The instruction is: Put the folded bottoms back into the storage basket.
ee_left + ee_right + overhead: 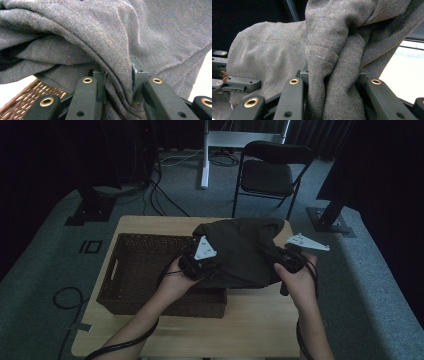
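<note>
1. Left gripper (pixel 200 262): near centre of the table, in my left hand. Its jaws are clamped tight on a bunched fold of the dark cloth (pixel 245 252); in the left gripper view I see the grey twill pinched into a narrow ridge between the two black jaws.

2. Right gripper (pixel 286 262): near right, level with the left one and well apart from it. Its jaws are likewise pinched on the cloth; in the right gripper view a thick gathered fold stands upright between them. Farther off at the left edge of that view I make out part of the left gripper, against the cloth.

3. Dark cloth: a grey-brown garment, held up between the two grippers above the table's right half, sagging in loose folds between the two holds. Its left edge hangs just over the basket's right end; its far part lies bunched toward the table's far edge. A stitched hem shows in both gripper views.

4. Wicker basket (pixel 135 270): dark brown, rectangular, on the left half of the table, with a handle slot in its left wall. Its woven rim shows low left in the left gripper view.

5. Wooden table (pixel 260 320): pale top, bare at near right.

6. Black folding chair (pixel 270 172): beyond the table's far edge, on grey carpet.

7. White frame leg (pixel 205 155): left of the chair, farther back.
</note>
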